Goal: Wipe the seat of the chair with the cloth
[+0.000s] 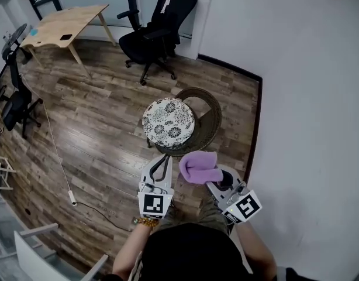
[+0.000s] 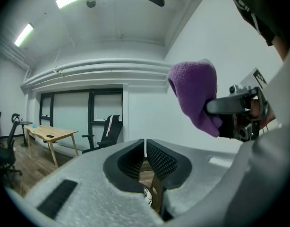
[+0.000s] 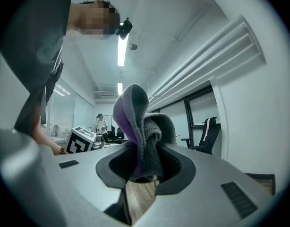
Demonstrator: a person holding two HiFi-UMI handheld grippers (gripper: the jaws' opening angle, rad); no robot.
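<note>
Head view: right gripper (image 1: 214, 178) clamps purple cloth (image 1: 198, 167) near chair seat (image 1: 168, 123).

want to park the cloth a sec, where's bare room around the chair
Bare floor left of the wicker chair, bordered by the cable. Floor between it and the office chair is free too. Tight: the strip against the wall on its right.

Wood-plank floor (image 1: 103, 116), white walls (image 1: 308, 69), wooden desk (image 1: 65, 25), black office chair (image 1: 153, 34).
</note>
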